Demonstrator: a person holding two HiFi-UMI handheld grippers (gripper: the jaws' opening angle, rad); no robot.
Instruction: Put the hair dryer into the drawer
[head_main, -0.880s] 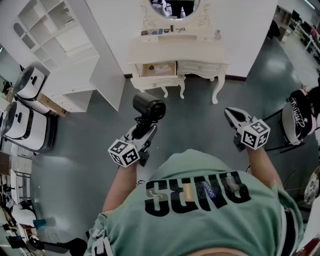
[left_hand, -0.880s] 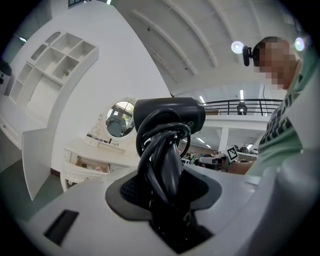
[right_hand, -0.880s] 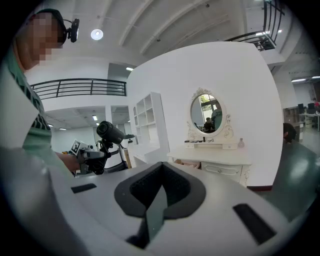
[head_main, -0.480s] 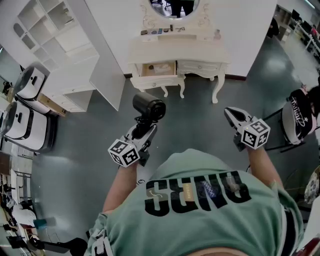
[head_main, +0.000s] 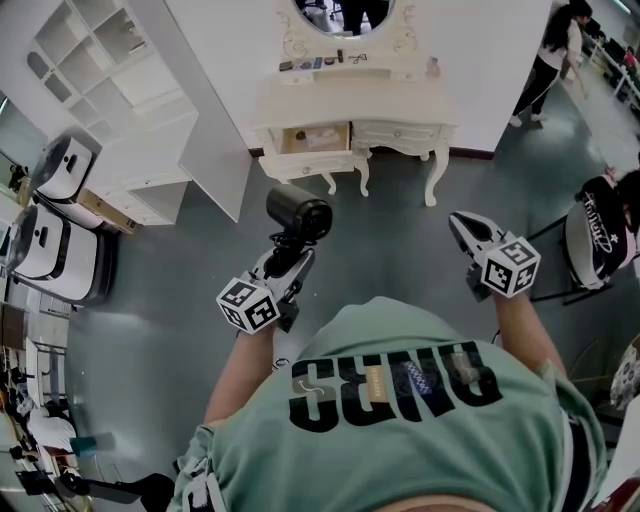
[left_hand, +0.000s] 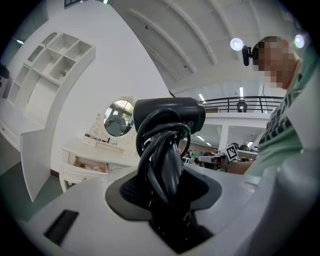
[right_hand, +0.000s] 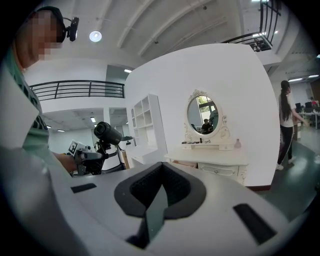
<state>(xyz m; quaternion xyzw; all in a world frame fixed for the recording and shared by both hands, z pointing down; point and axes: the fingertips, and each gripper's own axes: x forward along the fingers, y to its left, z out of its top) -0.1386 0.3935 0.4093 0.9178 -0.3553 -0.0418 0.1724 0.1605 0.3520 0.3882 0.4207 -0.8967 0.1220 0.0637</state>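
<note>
The black hair dryer stands upright in my left gripper, which is shut on its handle, well in front of the dressing table. In the left gripper view the cord is wound round the handle between the jaws of that gripper, and the dryer's head rises above them. The white dressing table stands against the far wall with its left drawer pulled open. My right gripper hovers to the right, shut and with nothing in it.
A white shelf unit stands left of the table. White machines line the left edge. A chair with a dark bag is at the right. A person walks at the far right, near the wall.
A person has come into view at the top right of the head view. Both grippers and the hair dryer have kept their places.
</note>
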